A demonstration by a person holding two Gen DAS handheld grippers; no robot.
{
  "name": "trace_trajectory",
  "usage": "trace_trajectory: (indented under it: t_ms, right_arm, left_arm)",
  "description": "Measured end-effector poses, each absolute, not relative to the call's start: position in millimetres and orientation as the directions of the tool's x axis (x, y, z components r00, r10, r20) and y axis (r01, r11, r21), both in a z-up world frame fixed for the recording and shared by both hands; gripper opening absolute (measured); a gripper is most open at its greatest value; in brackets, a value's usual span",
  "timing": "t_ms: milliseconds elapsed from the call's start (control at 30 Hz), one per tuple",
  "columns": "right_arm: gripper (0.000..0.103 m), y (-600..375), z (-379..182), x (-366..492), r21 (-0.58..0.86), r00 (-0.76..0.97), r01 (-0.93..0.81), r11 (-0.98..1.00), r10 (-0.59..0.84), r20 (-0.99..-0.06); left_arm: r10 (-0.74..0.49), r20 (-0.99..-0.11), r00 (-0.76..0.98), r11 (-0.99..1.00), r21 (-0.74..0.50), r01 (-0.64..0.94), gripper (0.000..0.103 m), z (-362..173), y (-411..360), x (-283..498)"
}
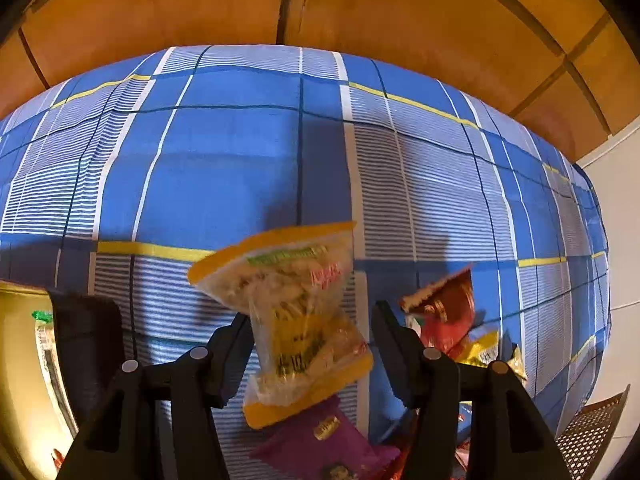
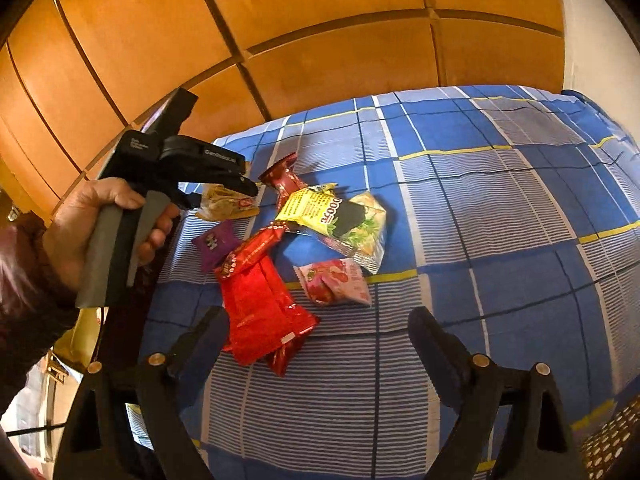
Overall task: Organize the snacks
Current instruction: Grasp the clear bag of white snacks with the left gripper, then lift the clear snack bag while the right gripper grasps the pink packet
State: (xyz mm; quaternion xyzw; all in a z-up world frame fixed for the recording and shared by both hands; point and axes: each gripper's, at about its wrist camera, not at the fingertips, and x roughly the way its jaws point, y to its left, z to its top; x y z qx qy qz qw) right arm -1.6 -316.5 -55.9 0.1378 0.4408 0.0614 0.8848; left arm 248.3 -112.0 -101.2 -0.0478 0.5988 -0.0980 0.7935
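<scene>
Blue checked bedsheet [image 2: 500, 208] fills most of both views, with wooden panelling [image 2: 320, 40] behind it. A perforated basket [image 1: 588, 432] shows at the lower right edge.

Snacks lie bunched on the sheet, left of centre in the right wrist view:
- A red packet [image 2: 260, 312], the biggest, is nearest the camera.
- A pale salad-print packet [image 2: 370, 236] has a yellow-green packet [image 2: 316, 208] overlapping it.
- A pink packet [image 2: 334, 282] sits just beside the red one.
- A purple packet [image 2: 214, 242] and a dark red wrapper [image 2: 282, 176] are farther back.

Right gripper [image 2: 320, 340] hangs over the sheet near the red packet, jaws wide, nothing in them.

Left hand [image 2: 100, 224] holds the left gripper [image 1: 314, 340] over the pile's far left side. A clear yellow-edged packet [image 1: 288, 320] (blurred) sits between its jaws. It touches the left finger, with a sliver of gap at the right finger. Jaws are partly apart; cannot tell whether they actually grip it.
</scene>
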Motion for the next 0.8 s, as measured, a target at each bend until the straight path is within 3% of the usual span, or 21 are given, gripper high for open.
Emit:
trace_trajectory:
  t_ms: [33,100,200,600,800]
  right_arm:
    - [0.091,-318,-56,-1,0.298,0.604,0.017,0.955,0.227,-0.764]
    - [0.091,-320,-56,0,0.296,0.599,0.026,0.955,0.222,-0.769]
    - [0.091,-322,-51,3,0.291,0.601,0.025,0.956,0.219,-0.769]
    - [0.091,-334,-34,38,0.292,0.536,0.05,0.955,0.221,-0.815]
    - [0.076,-333,-54,38,0.289,0.478,0.096,0.953,0.211,-0.853]
  left_arm:
    - [-0.216,-0.938,0.269,0.975,-0.195,0.102,0.058,-101,-111,251]
    - [-0.19,-0.94,0.283,0.979,-0.159,0.128,0.045,-101,-109,251]
    - [-0.187,-0.93,0.317,0.976,-0.139,0.168,0.037,-102,-110,253]
    - [-0.207,-0.891,0.403,0.965,-0.119,0.233,0.036,-104,-104,228]
    - [-0.196,-0.888,0.416,0.967,-0.104,0.234,0.033,-96,-103,211]
